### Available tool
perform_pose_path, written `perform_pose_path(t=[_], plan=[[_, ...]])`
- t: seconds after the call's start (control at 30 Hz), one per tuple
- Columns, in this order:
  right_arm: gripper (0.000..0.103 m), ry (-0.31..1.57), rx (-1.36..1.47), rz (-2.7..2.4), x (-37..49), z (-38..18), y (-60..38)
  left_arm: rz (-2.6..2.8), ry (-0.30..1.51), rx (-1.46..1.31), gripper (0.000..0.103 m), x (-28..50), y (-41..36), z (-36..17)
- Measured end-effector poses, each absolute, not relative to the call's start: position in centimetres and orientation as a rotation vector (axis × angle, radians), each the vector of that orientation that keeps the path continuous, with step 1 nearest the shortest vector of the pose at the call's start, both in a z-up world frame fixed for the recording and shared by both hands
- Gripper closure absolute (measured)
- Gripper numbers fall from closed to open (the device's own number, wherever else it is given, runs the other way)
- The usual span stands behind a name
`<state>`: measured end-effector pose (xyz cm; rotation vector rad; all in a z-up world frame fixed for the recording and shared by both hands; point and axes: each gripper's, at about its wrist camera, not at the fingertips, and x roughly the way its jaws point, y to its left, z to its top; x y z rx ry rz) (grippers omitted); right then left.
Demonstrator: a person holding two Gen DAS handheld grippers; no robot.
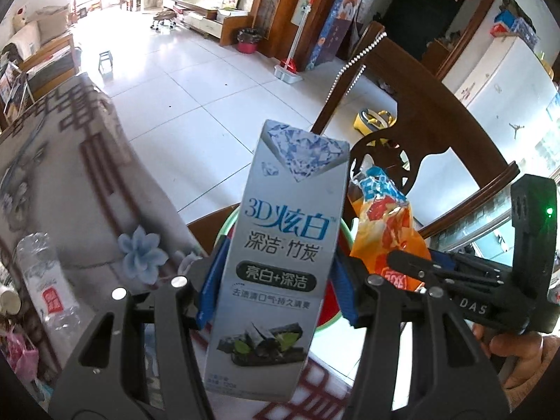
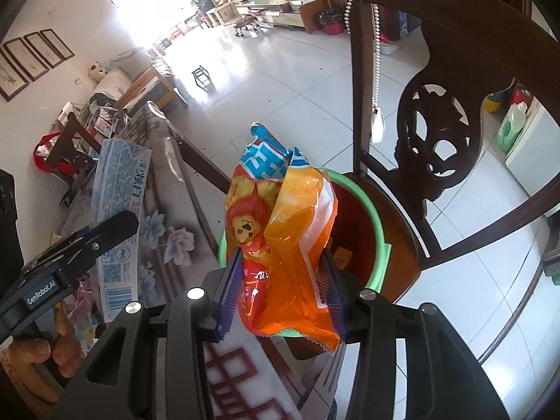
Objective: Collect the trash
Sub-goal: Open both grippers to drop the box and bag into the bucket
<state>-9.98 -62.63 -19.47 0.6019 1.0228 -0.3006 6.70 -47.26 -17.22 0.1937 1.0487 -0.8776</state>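
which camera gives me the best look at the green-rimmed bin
The right wrist view: the bin shows its green rim and red inside beyond the orange wrapper. In the left wrist view, only slivers of the rim show behind the toothpaste box.

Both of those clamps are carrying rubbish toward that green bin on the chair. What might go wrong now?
1. The left hand-held gripper holds the tall toothpaste box low down; released off-centre, it could catch the green bin rim and tip out.
2. The right hand-held gripper holds a light orange snack wrapper that may cling or drift past the bin.
3. The two grippers are close together and might bump.
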Motion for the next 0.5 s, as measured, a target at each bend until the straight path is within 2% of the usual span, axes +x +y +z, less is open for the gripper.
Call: perform_pose_path(t=[0.13, 0.2, 0.23, 0.33, 0.43, 0.5], plan=[[0.060, 1.029, 0.613, -0.309, -10.0, -19.9, -63.3, -0.902, 1.065, 0.230, 0.050, 6.6, -48.6, -18.0], [0.058, 1.032, 0.621, -0.313, -10.0, -20.0, -63.5, -0.898, 1.055, 0.244, 0.042, 6.4, -48.9, -18.2], [0.057, 1.032, 0.624, -0.315, -10.0, -20.1, -63.7, -0.894, 1.045, 0.243, 0.031, 6.4, -49.0, -18.2], [0.056, 1.030, 0.635, -0.323, -10.1, -20.2, -63.9, -0.901, 1.033, 0.209, 0.023, 6.4, -48.9, -18.0], [0.055, 1.025, 0.643, -0.327, -10.4, -20.0, -64.0, -0.896, 1.028, 0.203, 0.023, 6.4, -48.6, -17.6], [0.051, 1.021, 0.642, -0.330, -10.6, -19.9, -63.9, -0.889, 1.030, 0.194, 0.023, 6.4, -48.0, -17.4]])
